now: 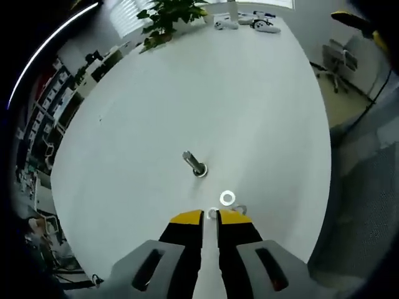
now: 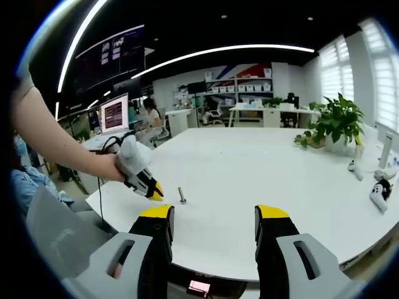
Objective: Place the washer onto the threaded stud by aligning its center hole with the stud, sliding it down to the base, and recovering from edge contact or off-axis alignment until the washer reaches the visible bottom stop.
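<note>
Your left gripper (image 1: 211,216) sits at bottom centre, jaws narrow, tips at a washer (image 1: 213,213) on the table (image 1: 249,99); whether it grips, I cannot tell. Another washer (image 1: 227,198) lies just above, below the stud (image 1: 194,162). Your right gripper (image 2: 214,219) hangs wide, holding nothing.

White table (image 1: 187,93); silver stud (image 1: 194,164) and washer (image 1: 227,198); jaws of left gripper (image 1: 211,215) tipped yellow over black; plant (image 2: 336,118) green.
</note>
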